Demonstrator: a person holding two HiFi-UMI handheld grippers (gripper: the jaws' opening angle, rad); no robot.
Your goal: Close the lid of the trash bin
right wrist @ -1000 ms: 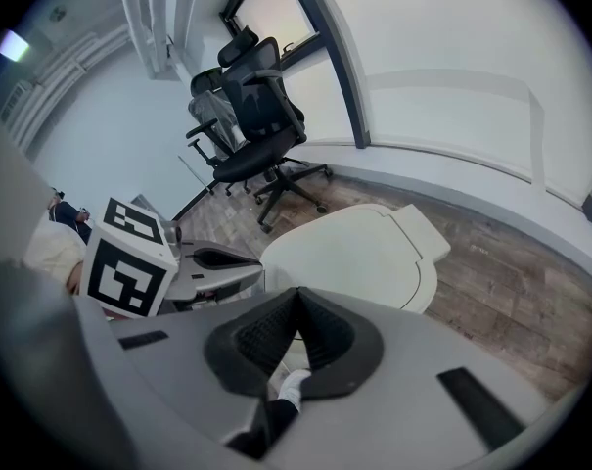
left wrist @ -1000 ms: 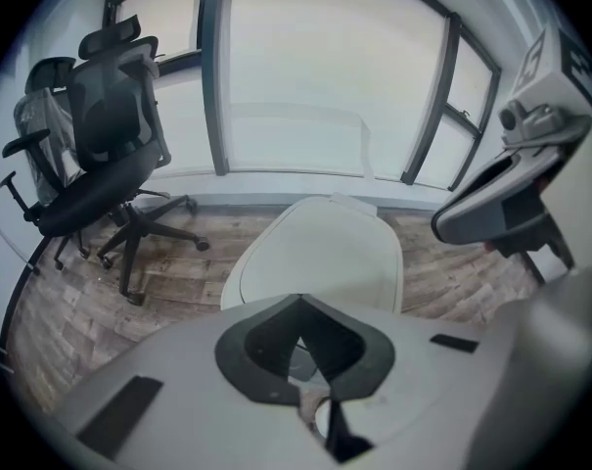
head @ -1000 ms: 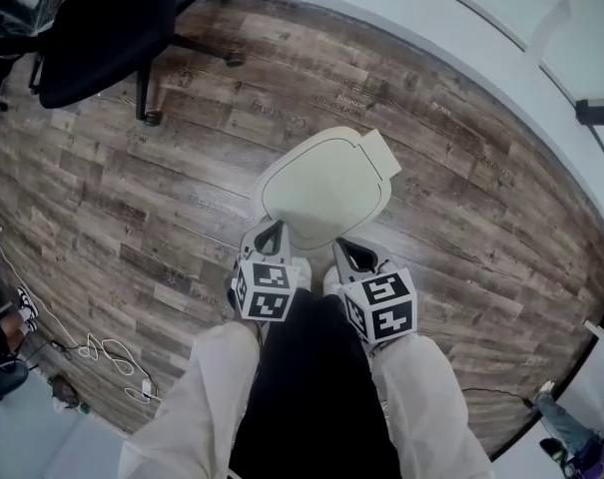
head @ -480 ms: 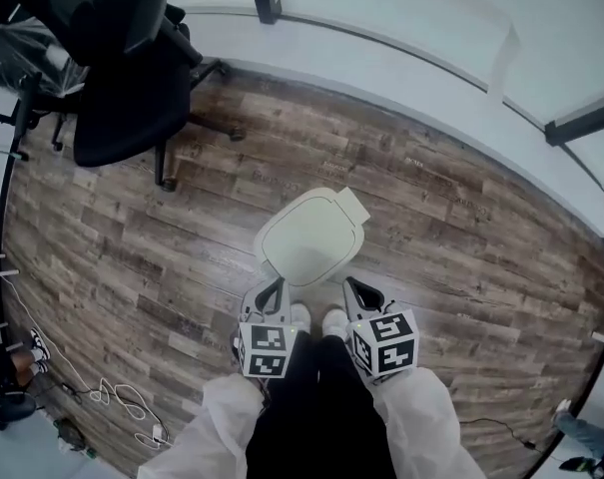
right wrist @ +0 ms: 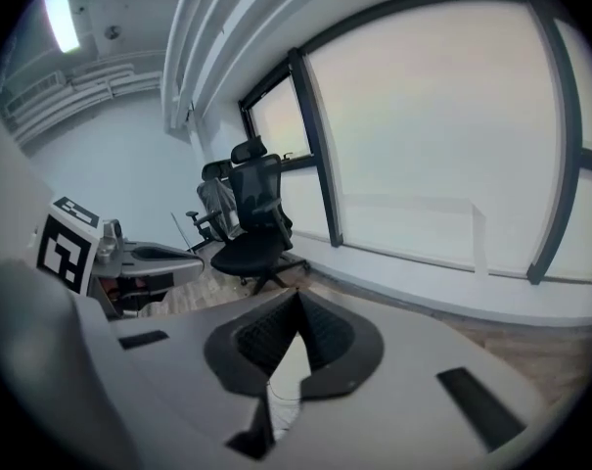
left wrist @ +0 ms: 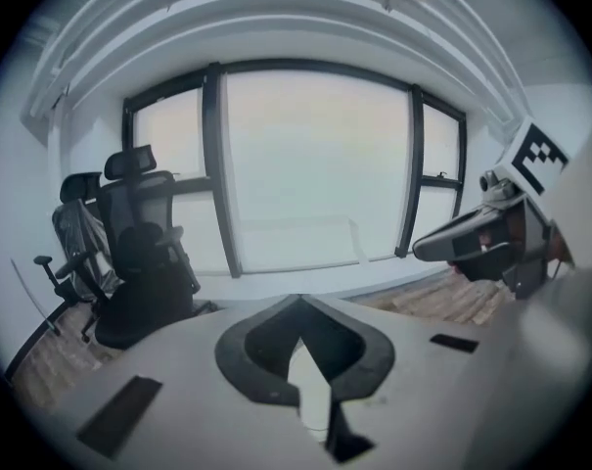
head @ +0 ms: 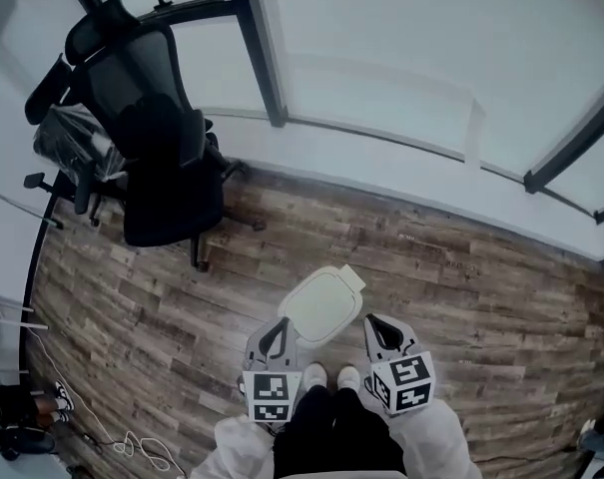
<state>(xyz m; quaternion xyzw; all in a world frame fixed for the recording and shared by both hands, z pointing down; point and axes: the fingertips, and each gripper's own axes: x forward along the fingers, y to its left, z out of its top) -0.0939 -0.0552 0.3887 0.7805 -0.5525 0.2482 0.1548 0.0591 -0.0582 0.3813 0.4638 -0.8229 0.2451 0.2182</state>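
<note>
Trash bin lid, apparently down flat; left gripper and right gripper, 2 units, jaws pressed together, empty; hold both clear of it.

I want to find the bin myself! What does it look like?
Find the big window wall, then look down to the brown wood-plank floor below it. The trash bin stands there, near the black office chair; it is the only pale cream, rounded thing, with its flat lid down.
</note>
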